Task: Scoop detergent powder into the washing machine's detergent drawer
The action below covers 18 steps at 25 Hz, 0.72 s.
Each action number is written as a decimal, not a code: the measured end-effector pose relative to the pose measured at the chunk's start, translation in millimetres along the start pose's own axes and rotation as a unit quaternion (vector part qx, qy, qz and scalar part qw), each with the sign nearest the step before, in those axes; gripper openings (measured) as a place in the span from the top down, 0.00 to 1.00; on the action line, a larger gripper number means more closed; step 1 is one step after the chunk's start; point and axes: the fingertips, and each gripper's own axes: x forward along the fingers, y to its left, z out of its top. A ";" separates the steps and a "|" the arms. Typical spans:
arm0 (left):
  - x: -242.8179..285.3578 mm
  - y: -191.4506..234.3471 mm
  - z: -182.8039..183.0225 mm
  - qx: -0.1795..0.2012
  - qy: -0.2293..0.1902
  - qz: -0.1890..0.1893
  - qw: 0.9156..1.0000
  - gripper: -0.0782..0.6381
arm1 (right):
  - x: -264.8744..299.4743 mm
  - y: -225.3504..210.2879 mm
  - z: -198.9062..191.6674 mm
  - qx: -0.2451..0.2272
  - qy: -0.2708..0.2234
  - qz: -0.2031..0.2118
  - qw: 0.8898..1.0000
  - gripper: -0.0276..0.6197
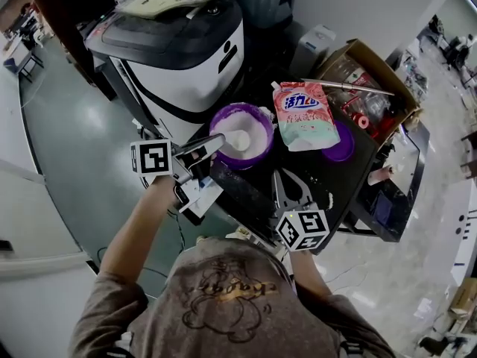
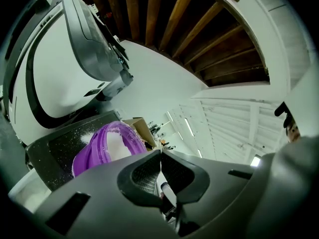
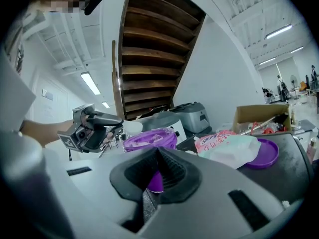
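Behind the black table (image 1: 328, 174), the white washing machine (image 1: 179, 51) is standing. On the table, a purple tub (image 1: 257, 118) of white powder is sitting just left of the detergent bag (image 1: 302, 114). The left gripper (image 1: 218, 143) is clenching the white scoop (image 1: 239, 139), which is dipping into the tub's powder. The right gripper (image 1: 287, 181) is resting near the table's front edge, its jaws pressed together on nothing.

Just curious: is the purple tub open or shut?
Open: white powder shows inside the purple tub; a purple lid lies apart by the bag.

Washing machine (image 1: 179, 43) close behind purple tub (image 1: 242, 108); detergent bag (image 1: 302, 114) just beside, right; tabletop (image 1: 238, 186) near edge bare.
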 end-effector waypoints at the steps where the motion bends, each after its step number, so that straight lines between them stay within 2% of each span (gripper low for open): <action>1: -3.2 -1.4 1.3 0.016 0.004 -0.004 1.000 0.86 | -0.7 4.0 -1.7 0.000 0.001 -0.002 1.000 0.95; 4: -17.7 -4.7 1.5 0.039 0.010 -0.008 0.999 0.86 | -1.9 23.4 -6.6 0.000 0.003 0.000 1.000 0.95; 8: -36.7 -5.9 -0.3 0.025 0.005 -0.017 1.000 0.86 | -3.2 47.0 -11.6 0.000 0.003 0.003 1.000 0.95; 13: -66.0 -5.6 -0.5 0.035 -0.001 -0.011 0.999 0.86 | -4.5 71.8 -25.0 -0.001 0.011 0.007 1.000 0.95; 18: -96.7 3.0 0.5 0.026 -0.017 -0.002 1.000 0.86 | -0.9 92.6 -33.2 -0.002 0.017 0.016 1.000 0.95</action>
